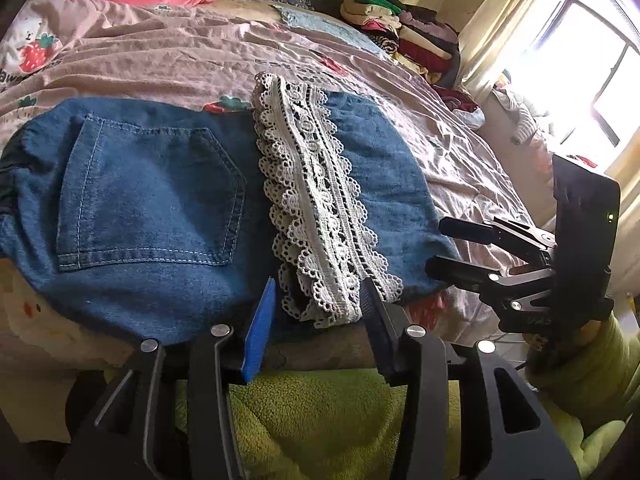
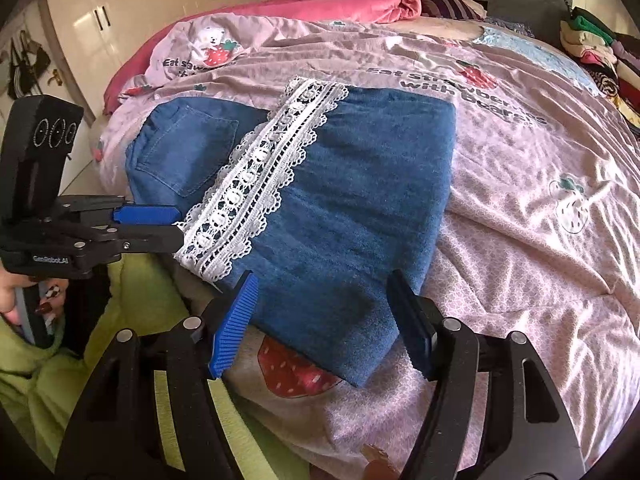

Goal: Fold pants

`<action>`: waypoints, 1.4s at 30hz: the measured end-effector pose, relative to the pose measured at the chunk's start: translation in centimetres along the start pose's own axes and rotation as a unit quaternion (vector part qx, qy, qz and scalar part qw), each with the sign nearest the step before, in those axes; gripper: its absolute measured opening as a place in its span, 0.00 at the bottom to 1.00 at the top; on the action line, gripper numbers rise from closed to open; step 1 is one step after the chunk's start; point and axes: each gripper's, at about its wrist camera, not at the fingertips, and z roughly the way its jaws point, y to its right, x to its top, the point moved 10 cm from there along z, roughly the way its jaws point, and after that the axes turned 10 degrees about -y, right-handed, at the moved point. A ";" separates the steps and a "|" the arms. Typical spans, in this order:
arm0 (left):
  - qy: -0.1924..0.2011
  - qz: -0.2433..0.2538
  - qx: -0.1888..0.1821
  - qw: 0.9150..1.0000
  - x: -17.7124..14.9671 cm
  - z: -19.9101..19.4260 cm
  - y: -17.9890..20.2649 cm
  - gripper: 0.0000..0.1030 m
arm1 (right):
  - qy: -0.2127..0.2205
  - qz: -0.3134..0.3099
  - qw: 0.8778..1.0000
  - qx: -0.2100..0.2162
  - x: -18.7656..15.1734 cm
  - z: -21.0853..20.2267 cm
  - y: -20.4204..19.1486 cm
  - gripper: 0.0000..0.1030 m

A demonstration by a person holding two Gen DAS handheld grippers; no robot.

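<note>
We start with the bed (image 2: 520, 208), whose pink strawberry-print cover carries everything; a stack of clothes (image 1: 404, 36) sits at its far side near the window. On the near part of the bed lie the denim pants (image 2: 352, 208), already doubled into a compact block, with a back pocket (image 1: 152, 196) showing on one part and the leg ends laid over it. A white lace hem (image 1: 316, 208) runs across the middle of the block, reaching the near edge.

Our left gripper (image 1: 316, 320) hovers at that near edge, its fingers spread on either side of the lace end and holding nothing. Our right gripper (image 2: 324, 316) also has its fingers spread and empty, straddling the near corner of the folded leg part.

We judge the fold to be nearly done, with perhaps one more fold or a tidying left. To do it well, we would catch all layers at the near edge with both grippers, lift evenly, and carry the lace side over the pocket side so the edges line up without dragging the cover.
</note>
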 end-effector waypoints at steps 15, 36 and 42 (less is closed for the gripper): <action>0.040 0.019 0.032 0.999 1.0 -3.2 0.9 0.72 | 0.022 0.012 1.000 -0.009 0.8 -2.1 0.5 0.75; 0.061 0.019 0.092 0.994 1.6 -6.1 0.3 0.96 | 0.062 0.024 0.997 -0.049 2.3 -5.2 2.1 0.90; 0.073 0.016 0.121 0.990 1.8 -7.1 -0.6 0.96 | 0.072 0.019 0.996 -0.053 3.0 -6.0 1.7 0.91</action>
